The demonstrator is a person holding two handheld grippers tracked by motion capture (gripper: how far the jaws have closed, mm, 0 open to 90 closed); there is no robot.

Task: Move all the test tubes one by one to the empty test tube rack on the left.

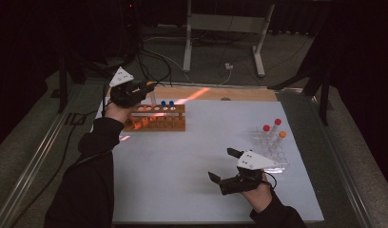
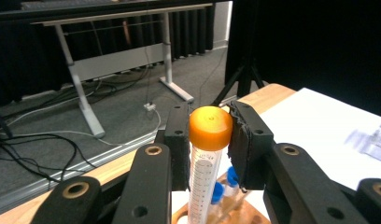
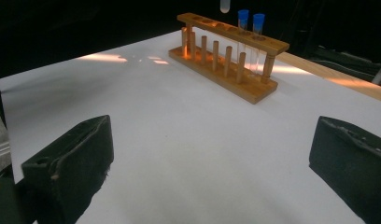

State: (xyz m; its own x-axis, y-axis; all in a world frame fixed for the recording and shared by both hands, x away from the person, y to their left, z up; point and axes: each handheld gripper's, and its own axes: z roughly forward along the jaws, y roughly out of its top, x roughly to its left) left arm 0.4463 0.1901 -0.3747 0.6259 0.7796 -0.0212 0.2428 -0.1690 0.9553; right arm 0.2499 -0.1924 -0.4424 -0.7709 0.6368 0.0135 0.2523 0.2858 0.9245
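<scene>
We see the left tongs point(image 2: 208, 140) closed on an orange-capped tube point(image 2: 207, 163), the pads pressing just under its cap, the tube upright and hanging above the wooden rack point(image 1: 156, 118). In the right gripper view the tube's rounded tip point(image 3: 224, 5) hangs above the rack's point(image 3: 230, 51) far end, clear of the holes. Just below the left tongs, two blue-capped tubes point(image 2: 223, 186) stand in the rack, side by side. The right tongs point(image 1: 225, 164) hover over the white tabletop point(image 1: 182, 161) with their jaws spread wide and nothing between them; from them, the rack lies well ahead. Just beside the right tongs, a clear rack point(image 1: 270, 147) holds two red-capped tubes point(image 1: 266, 128) and another orange-capped one point(image 1: 282, 135). The left hand point(image 1: 117, 110) sits at the rack's end.
</scene>
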